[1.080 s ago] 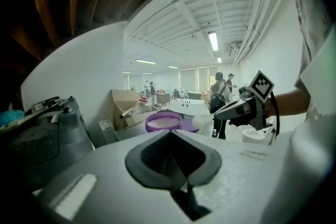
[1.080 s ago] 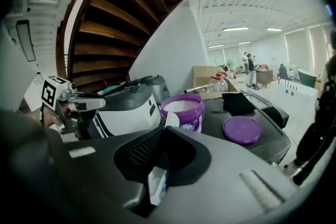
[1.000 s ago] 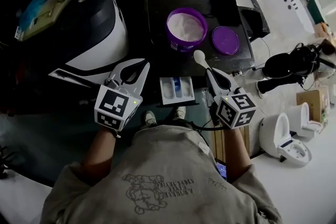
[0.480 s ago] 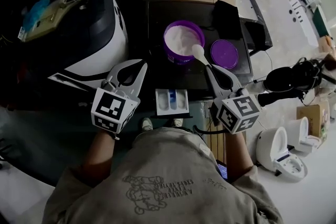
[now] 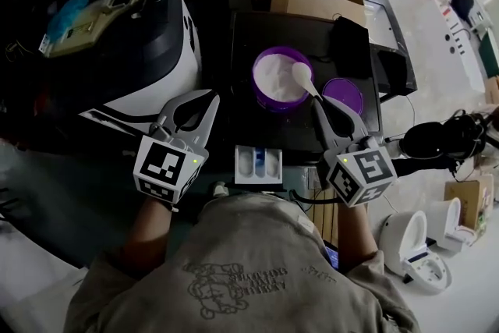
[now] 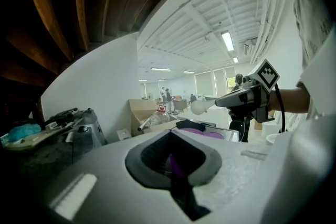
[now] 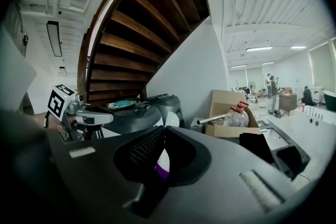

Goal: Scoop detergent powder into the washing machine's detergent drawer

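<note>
two jaws of the right gripper (image 5: 320,105) are pinched tight on the white spoon (image 5: 301,74), its bowl over the detergent powder (image 5: 274,72) in the purple tub (image 5: 274,106). only the right gripper view shows the handle, a white sliver between the pads. the left gripper (image 5: 210,102) is closed on nothing, left of the tub. the head view alone catches the detergent drawer (image 5: 239,166), pulled out near the person, and the purple lid (image 5: 343,95) right of the tub.

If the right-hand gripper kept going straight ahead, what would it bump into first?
Probably the purple tub: the right gripper, shut on a white spoon, aims the spoon's bowl over the white powder inside. Its height above the powder is unclear.
</note>
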Demonstrator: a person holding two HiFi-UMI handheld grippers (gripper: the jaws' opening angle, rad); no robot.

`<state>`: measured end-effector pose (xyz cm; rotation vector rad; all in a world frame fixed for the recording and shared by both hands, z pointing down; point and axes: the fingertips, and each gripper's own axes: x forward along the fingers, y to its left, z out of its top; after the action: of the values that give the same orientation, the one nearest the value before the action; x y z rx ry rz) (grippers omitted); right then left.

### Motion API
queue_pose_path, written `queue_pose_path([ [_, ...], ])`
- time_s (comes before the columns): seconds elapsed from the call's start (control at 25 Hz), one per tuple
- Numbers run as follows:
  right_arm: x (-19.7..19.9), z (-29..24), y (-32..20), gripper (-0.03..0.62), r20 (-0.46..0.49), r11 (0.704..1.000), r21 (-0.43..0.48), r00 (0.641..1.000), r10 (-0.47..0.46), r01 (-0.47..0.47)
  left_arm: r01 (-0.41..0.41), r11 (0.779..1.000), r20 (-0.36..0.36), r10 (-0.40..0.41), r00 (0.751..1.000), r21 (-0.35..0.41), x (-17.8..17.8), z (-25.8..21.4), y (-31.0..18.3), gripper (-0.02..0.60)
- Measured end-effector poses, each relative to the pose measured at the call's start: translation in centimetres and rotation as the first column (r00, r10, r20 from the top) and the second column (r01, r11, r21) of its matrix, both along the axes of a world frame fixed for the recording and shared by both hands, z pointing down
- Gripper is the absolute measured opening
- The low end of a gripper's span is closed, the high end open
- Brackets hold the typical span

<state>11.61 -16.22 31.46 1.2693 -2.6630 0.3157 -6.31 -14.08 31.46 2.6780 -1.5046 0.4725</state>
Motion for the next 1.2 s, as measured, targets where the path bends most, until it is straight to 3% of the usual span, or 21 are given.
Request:
queue_pose_path([
  [0.48, -0.4, -0.5, -2.0, 0.031, -0.01, 0.999, 0.025, 1.0, -0.019, 0.019, 0.089, 0.996, -0.005, -0.089, 0.996, 0.026, -1.7, -1.4, -0.6, 0.0],
  [1.2, -0.6, 0.4, -2.6, 0.031, -0.047, 0.999, 0.016, 0.998, -0.04, 0.041, 0.108, 0.994, -0.006, -0.108, 0.994, 0.011, -2.1, -0.7, -0.6, 0.0],
])
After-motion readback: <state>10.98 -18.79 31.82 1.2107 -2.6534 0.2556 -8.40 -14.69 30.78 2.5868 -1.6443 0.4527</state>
